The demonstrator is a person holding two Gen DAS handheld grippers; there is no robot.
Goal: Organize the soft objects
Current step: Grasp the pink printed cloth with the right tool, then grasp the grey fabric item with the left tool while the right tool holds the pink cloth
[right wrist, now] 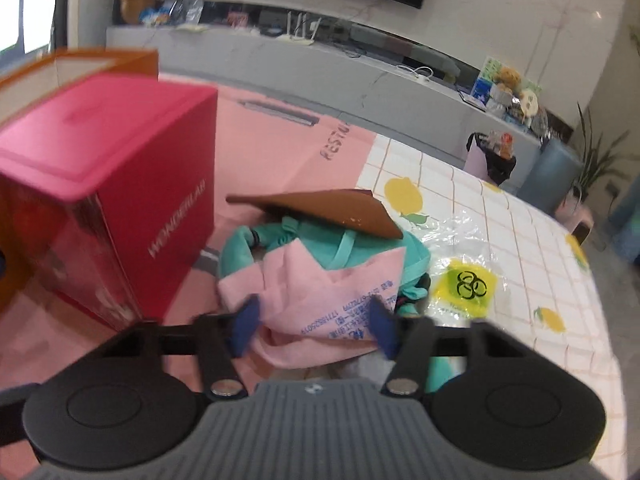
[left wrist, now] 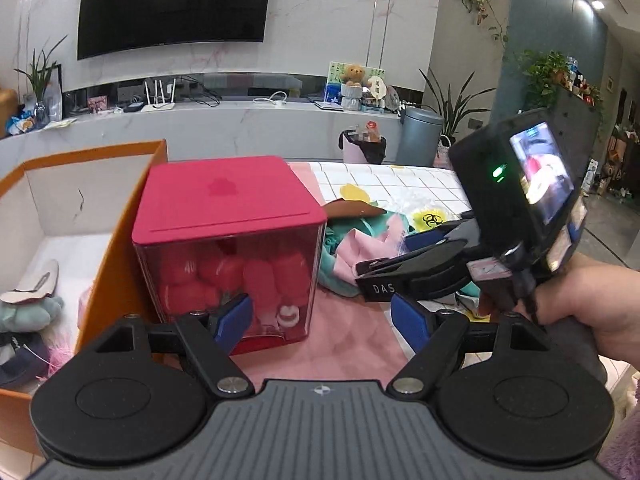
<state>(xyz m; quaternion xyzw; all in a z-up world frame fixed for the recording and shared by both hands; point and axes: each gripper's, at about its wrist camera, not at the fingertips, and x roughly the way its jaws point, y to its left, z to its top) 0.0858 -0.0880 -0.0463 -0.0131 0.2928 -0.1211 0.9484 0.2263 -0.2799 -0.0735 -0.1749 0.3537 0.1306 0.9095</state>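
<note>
Between the left tongs: bare pink mat [left wrist: 344, 344]; nothing is held, and the blue pads stand wide apart.
Left tongs [left wrist: 322, 322]: low over the bench, the red box just ahead of the left-hand pad.
Red box [left wrist: 228, 248]: clear-fronted with a solid red lid, red soft shapes packed inside; it stands on the pink mat.
Orange-edged bin [left wrist: 120, 240]: left of the left tongs, touching or nearly touching the red box; a few soft items lie in it.
Right tongs [right wrist: 314, 328]: about half open, one pad at each side of the pink cloth; the view is blurred, so whether the pads press on it I cannot tell.
Pink cloth [right wrist: 316, 296]: directly between and ahead of the right tongs, blue print on it, draped over a teal soft toy.
Teal soft toy [right wrist: 344, 248]: just beyond the right tongs, under a brown flap [right wrist: 332, 208].
Yellow-marked plastic bag [right wrist: 466, 284]: right of the right tongs, on the tiled cloth of the bench [right wrist: 520, 240].
Hand [left wrist: 580, 304]: grips the right tool's handle, right of the left tongs.
</note>
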